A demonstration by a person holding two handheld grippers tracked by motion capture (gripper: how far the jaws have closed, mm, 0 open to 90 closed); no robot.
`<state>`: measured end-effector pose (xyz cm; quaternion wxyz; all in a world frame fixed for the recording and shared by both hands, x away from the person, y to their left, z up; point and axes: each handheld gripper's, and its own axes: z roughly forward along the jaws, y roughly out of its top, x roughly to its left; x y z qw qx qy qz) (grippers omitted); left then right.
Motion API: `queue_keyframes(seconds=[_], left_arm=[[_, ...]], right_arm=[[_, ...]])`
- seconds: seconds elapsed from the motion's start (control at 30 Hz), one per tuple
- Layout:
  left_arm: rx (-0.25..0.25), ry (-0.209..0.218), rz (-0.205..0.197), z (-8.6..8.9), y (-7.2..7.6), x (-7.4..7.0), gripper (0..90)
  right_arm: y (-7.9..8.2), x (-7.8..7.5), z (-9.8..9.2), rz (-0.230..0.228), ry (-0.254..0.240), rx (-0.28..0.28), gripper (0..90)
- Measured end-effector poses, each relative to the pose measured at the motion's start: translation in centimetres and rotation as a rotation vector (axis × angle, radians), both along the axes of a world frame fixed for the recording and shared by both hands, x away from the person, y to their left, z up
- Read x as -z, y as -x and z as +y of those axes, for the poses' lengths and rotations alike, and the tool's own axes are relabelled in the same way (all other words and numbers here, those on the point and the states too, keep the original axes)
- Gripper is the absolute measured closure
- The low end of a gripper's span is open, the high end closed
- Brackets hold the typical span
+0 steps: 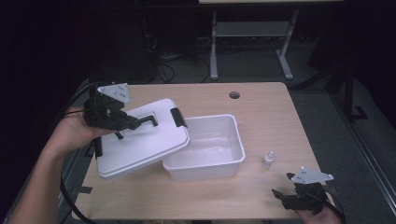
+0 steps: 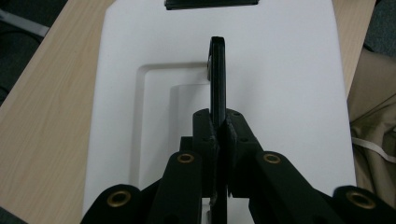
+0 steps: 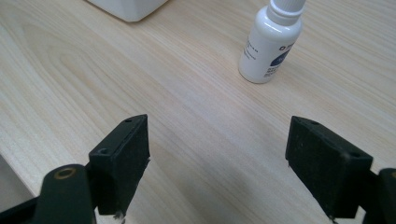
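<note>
A white lid (image 1: 140,140) with black clasps hangs tilted over the left rim of an open white plastic box (image 1: 219,154). My left gripper (image 1: 133,123) is shut on the lid's black handle (image 2: 217,79), which runs up between the pads (image 2: 211,140) in the left gripper view. A small white dropper bottle (image 1: 268,160) stands on the table right of the box. My right gripper (image 1: 281,196) rests near the table's front right corner, jaws open with bare wood between them; in the right gripper view the bottle (image 3: 273,44) stands ahead, slightly right.
The wooden table (image 1: 261,107) has a round cable hole (image 1: 234,95) at the back. A desk frame and cables stand on the dark floor behind. The box corner (image 3: 128,8) shows at the top of the right gripper view.
</note>
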<state>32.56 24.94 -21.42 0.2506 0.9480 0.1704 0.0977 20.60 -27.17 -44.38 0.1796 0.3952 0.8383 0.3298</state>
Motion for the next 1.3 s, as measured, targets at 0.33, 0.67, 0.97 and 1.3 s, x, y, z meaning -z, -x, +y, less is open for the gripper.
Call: queue_keyframes(seconds=[0.33,0.67,0.97,1.3], left_arm=[[-0.032,0.015,0.001,2.2,0.7,0.5,84.4],[-0.065,0.020,0.009,4.3,1.3,1.4,84.4],[-0.097,0.034,0.018,6.1,1.8,2.3,84.3],[-0.118,0.035,0.028,7.8,2.2,3.8,84.3]], right_arm=[[-0.1,0.1,0.2,0.004,0.007,0.001,21.1],[-0.1,0.1,0.3,0.001,0.010,0.001,21.1],[-0.1,0.1,0.3,0.002,0.013,0.005,21.1],[-0.1,0.1,0.3,0.001,0.015,0.010,21.1]])
